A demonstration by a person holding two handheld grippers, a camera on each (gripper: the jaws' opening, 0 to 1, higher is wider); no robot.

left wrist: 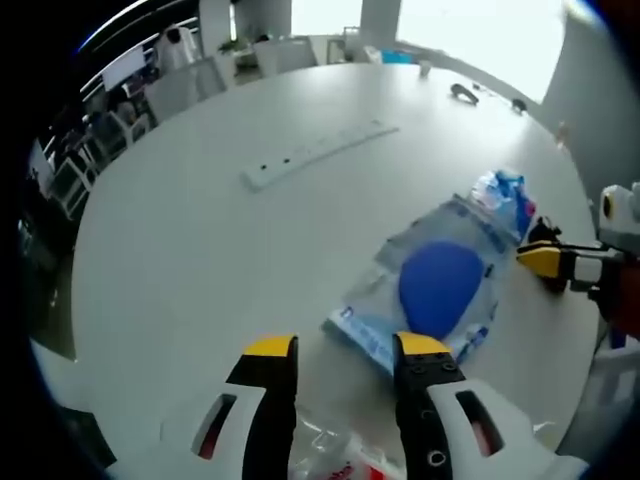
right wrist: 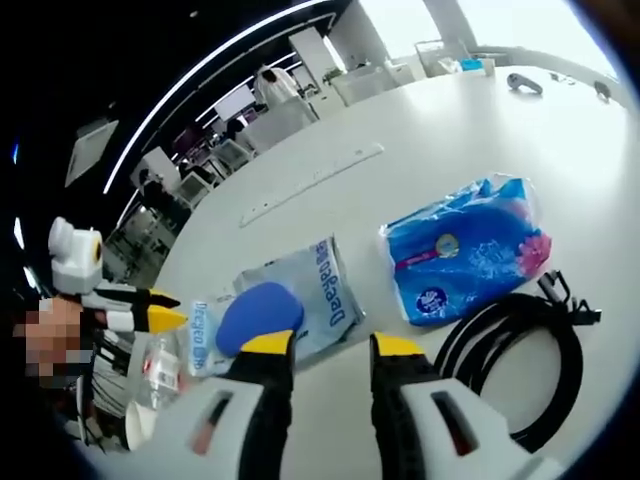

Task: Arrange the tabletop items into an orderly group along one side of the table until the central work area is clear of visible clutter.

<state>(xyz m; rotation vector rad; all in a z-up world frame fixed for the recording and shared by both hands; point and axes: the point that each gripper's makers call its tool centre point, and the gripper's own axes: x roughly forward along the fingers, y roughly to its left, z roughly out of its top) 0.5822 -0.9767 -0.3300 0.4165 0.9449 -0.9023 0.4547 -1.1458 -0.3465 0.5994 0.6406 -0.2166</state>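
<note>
On the broad white round table [left wrist: 200, 250], the clear plastic packet with blue print and a large dark-blue oval inside [left wrist: 432, 285] lies flat, just ahead of the left gripper [left wrist: 345, 352], whose yellow-tipped black jaws stand apart with nothing between them; the right-hand jaw tip overlaps the packet's near edge, though whether it touches cannot be told. In the right gripper view the same packet [right wrist: 275, 305] lies just beyond the right gripper [right wrist: 325, 348], which is likewise spread open and empty, its left tip close against the blue oval. Beside the packet, toward the right of that view, rests a bright blue plastic bag with pink and white markings [right wrist: 465, 248], and nearer the table edge a coiled black cable [right wrist: 525, 350] lies just beside the bag (its plug end points outward). A long white power strip [left wrist: 318, 152] sits well apart, farther across the table. A crumpled clear wrapper with red print [left wrist: 335, 458] shows beneath the left gripper's jaws. Small dark objects [left wrist: 463, 93] lie near the far rim, too small to identify. Office chairs and desks [right wrist: 215, 150] stand in the dim room beyond the table.
</note>
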